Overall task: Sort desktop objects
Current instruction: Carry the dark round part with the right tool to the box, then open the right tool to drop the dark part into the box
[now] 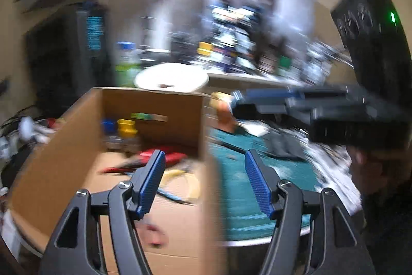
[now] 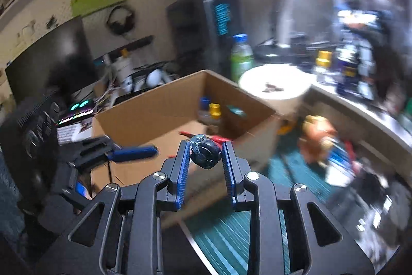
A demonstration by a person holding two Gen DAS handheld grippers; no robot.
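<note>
Cluttered room; green mat (image 2: 226,236) beside cardboard box (image 2: 164,105).

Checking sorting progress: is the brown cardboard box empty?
No. The brown cardboard box holds a yellow-capped jar and red-handled tool.

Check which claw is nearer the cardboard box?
Left. The left claw hangs open straddling the cardboard box near wall. The right claw, shut on a dark round part, sits short of it.

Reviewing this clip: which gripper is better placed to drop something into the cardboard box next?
Right. The right gripper is shut on a small dark round object, just before the cardboard box. The left gripper is open and holds nothing.
</note>
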